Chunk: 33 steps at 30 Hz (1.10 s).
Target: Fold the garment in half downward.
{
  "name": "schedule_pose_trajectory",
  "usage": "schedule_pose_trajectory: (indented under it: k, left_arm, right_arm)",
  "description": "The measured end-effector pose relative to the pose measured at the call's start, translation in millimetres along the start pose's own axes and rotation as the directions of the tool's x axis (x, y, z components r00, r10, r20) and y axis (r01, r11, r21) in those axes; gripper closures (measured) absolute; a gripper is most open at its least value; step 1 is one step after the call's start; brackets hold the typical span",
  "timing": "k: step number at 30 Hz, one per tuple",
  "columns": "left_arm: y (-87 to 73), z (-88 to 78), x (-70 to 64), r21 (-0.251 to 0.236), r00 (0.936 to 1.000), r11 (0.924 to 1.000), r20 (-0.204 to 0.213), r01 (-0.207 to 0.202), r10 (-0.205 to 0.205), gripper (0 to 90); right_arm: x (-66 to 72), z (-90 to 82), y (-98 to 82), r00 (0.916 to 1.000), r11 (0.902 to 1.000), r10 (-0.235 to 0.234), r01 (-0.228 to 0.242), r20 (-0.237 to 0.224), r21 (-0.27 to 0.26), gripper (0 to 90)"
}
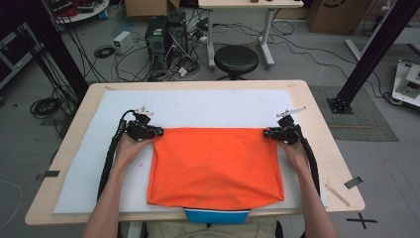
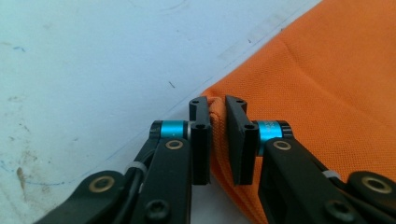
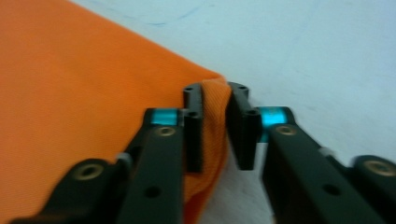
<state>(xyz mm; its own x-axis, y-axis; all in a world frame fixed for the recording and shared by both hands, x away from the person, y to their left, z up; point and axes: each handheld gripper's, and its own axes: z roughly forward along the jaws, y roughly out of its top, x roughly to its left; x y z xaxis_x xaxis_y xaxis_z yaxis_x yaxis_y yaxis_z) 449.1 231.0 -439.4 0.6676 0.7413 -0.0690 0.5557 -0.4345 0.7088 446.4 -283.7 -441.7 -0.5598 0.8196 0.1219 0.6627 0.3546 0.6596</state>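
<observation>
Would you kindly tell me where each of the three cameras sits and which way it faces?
High view: above the person's side, facing forward and down on the table; forearms, left claw, right claw.
Left gripper view: on the left claw, looking along jaws pinching the orange cloth corner.
Right gripper view: on the right claw, jaws pinching the opposite corner.
Shared: orange cloth, white mat.
</observation>
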Motion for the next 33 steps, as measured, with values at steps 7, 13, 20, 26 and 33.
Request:
schedule_pose_trajectory:
  k: [7, 13, 20, 26, 33]
  left_arm:
    - [3.3, -1.1, 0.0, -0.008, 0.9985, 0.9987, -0.023, 0.05, -0.051, 83.9]
    - [12.9, 6.2, 2.3, -0.048, 0.9959, 0.9969, -0.062, 0.063, -0.065, 84.0]
    - [25.1, 22.4, 12.8, -0.043, 0.9923, 0.9956, -0.088, 0.083, -0.087, 84.1]
    - [33.4, 34.0, 19.6, -0.037, 0.9893, 0.9958, -0.117, 0.083, -0.087, 84.1]
    - [34.2, 24.3, 13.9, -0.041, 0.983, 0.9967, -0.167, 0.07, -0.076, 60.4]
  right_arm:
    - [10.5, -6.2, 6.4, 0.9918, 0.9963, -0.077, 0.08, 0.103, -0.031, 85.3]
    - [2.5, -1.7, 15.4, 0.9824, 0.9956, -0.082, 0.089, 0.167, -0.03, 85.5]
    - [-6.8, 10.7, 31.2, 0.972, 0.9962, -0.079, 0.085, 0.221, -0.017, 85.4]
    - [-17.1, 21.5, 40.8, 0.9648, 0.9957, -0.087, 0.092, 0.248, -0.011, 85.4]
    - [-13.8, 23.9, 42.0, 0.9535, 0.9986, -0.047, 0.052, 0.298, -0.008, 54.0]
